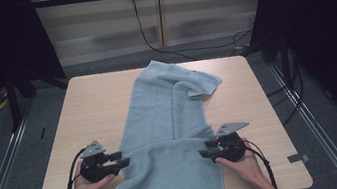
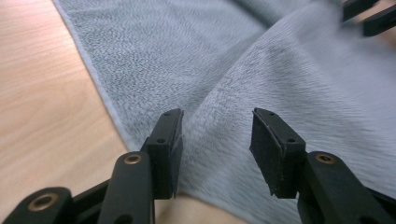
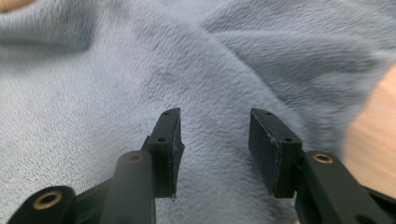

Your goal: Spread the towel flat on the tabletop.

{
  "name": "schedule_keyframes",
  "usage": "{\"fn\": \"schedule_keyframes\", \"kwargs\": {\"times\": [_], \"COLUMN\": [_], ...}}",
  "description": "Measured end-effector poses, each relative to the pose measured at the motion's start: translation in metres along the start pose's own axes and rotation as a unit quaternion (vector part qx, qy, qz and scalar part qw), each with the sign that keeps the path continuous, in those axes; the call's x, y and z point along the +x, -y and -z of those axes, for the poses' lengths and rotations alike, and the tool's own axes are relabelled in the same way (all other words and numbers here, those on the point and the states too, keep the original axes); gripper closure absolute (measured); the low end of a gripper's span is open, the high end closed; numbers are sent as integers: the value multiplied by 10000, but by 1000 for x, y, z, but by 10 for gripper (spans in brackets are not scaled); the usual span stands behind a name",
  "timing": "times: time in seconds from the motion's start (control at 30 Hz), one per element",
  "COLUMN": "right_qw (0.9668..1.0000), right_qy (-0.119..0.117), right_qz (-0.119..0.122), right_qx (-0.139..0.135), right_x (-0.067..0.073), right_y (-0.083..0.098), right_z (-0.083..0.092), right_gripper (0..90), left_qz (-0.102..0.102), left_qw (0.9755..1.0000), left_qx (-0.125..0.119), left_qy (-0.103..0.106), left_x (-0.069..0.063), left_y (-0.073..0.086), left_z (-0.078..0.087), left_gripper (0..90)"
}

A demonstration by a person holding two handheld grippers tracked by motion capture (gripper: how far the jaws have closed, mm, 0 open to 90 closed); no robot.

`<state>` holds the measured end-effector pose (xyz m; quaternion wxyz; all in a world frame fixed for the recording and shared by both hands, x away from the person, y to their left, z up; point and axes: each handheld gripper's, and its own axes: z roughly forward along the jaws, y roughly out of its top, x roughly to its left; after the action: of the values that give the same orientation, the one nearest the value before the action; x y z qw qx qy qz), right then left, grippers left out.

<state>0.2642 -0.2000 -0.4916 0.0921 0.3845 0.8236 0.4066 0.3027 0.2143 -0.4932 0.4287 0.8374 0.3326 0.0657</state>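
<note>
Light blue towel (image 1: 172, 134) lies lengthwise on the counter (image 1: 93, 111), near end folded over. Left claw (image 1: 122, 162) and right claw (image 1: 204, 152) sit at the fold's two side edges, jaws apart, nothing gripped. That placement suits squaring up the fold.

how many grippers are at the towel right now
2: the left gripper at the towel's left edge, the right gripper at its right edge, both open near the table's front.
</note>
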Motion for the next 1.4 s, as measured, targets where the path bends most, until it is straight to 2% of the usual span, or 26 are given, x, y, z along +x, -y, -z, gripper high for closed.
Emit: {"fn": "schedule_keyframes", "kwargs": {"times": [0.03, 0.1, 0.13, 0.17, 0.2, 0.23, 0.27, 0.3, 0.37, 0.4, 0.47, 0.53, 0.6, 0.63, 0.7, 0.8, 0.87, 0.97, 1.03, 1.07, 1.13, 1.2, 1.23, 1.27, 1.33, 1.4], "right_qw": [10000, 9998, 9997, 9992, 9981, 9977, 9980, 9979, 9979, 9978, 9986, 9993, 9989, 9987, 9982, 9977, 9979, 9980, 9982, 9983, 9994, 9997, 9995, 9991, 9988, 9980], "right_qy": [71, 135, 111, 190, 309, 366, 379, 342, 283, 295, 114, -187, -334, -402, -562, -663, -617, -557, -463, -404, -112, 165, 318, 427, 472, 542], "right_qz": [42, 103, 193, 297, 436, 511, 439, 490, 510, 490, 347, 169, 212, 203, 155, 134, 166, 76, 73, 23, 45, -26, -30, -60, -61, 19], "right_qx": [33, 36, 80, 203, 316, 252, 263, 254, 277, 329, 373, 265, 249, 242, 153, -27, -116, -285, -371, -412, -328, -159, -87, -13, 109, 316], "right_x": [3, 8, 11, 13, 16, 18, 19, 19, 21, 23, 23, 25, 34, 38, 46, 52, 49, 39, 29, 23, 9, -7, -13, -19, -26, -25], "right_y": [1, 4, 6, 8, 11, 13, 13, 13, 14, 15, 18, 24, 31, 34, 40, 42, 38, 27, 17, 11, 1, -8, -11, -14, -15, -14], "right_z": [-1, -1, -1, -3, -6, -6, -6, -5, -3, -1, 6, 15, 25, 30, 40, 54, 58, 58, 54, 50, 38, 22, 15, 7, -8, -18], "right_gripper": [508, 496, 493, 493, 489, 499, 583, 726, 837, 852, 859, 859, 859, 858, 844, 786, 752, 695, 660, 650, 604, 556, 537, 520, 502, 479], "left_qz": [-98, -255, -419, -546, -774, -858, -810, -812, -665, -596, -438, -424, -350, -289, -301, -159, -62, 103, 182, 172, 139, 109, 159, 74, -44, -228], "left_qw": [9998, 9995, 9987, 9977, 9962, 9954, 9958, 9958, 9971, 9977, 9988, 9985, 9982, 9978, 9965, 9943, 9945, 9945, 9954, 9964, 9984, 9991, 9992, 9996, 9999, 9994], "left_qx": [18, 130, 229, 323, 278, 336, 339, 363, 344, 309, 189, 166, 114, 91, 42, -214, -316, -421, -453, -396, -286, -255, -209, -84, 86, 265], "left_qy": [-150, -90, -173, -258, -287, -255, -253, -224, -115, -63, 136, 291, 484, 595, 782, 1033, 999, 950, 821, 724, 462, 322, 300, 251, 135, 38], "left_x": [-2, -6, -8, -10, -11, -12, -11, -10, -9, -9, -10, -13, -18, -21, -26, -29, -25, -12, -4, 0, 7, 13, 15, 16, 16, 14], "left_y": [0, 0, 1, 3, 4, 4, 4, 4, 6, 7, 11, 15, 20, 22, 26, 27, 23, 10, 1, -4, -12, -16, -15, -15, -13, -10], "left_z": [-4, -8, -10, -13, -13, -12, -11, -9, -5, -2, 7, 16, 22, 26, 32, 42, 44, 36, 28, 23, 10, -2, -7, -12, -19, -24], "left_gripper": [541, 536, 544, 594, 655, 762, 808, 830, 842, 844, 846, 846, 843, 841, 830, 781, 723, 662, 633, 620, 611, 578, 575, 570, 564, 573]}}
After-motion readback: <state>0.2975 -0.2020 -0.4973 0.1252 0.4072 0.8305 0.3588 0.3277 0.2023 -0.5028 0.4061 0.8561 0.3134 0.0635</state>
